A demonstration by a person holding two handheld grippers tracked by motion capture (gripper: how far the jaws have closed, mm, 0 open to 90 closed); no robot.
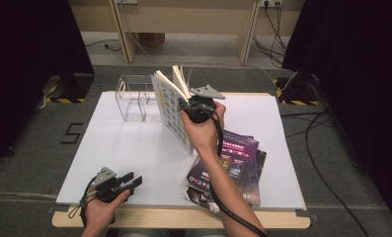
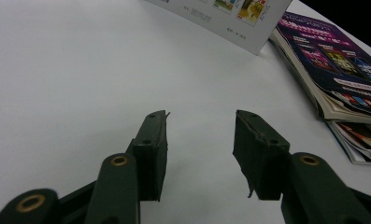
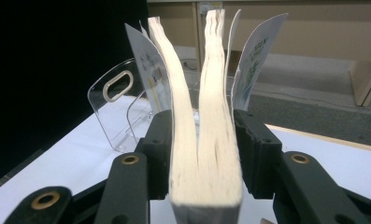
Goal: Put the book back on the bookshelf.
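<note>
The right gripper (image 1: 187, 105) has a thick book (image 1: 173, 109) between its jaws. The book stands up on the white surface (image 1: 129, 148), just beside the clear rack (image 1: 134, 98), and its pages fan apart at the top. The jaws sit at the book's sides, but I cannot tell if they squeeze it. To do this well, hold the book straight and slide it gently into a slot of the rack, so no pages bend. The right hand (image 1: 203, 126) is lifted, arm reaching forward. The left gripper (image 1: 129, 181) is wide apart and holds nothing, low by the near edge. More magazines (image 1: 233, 165) lie stacked on the right
</note>
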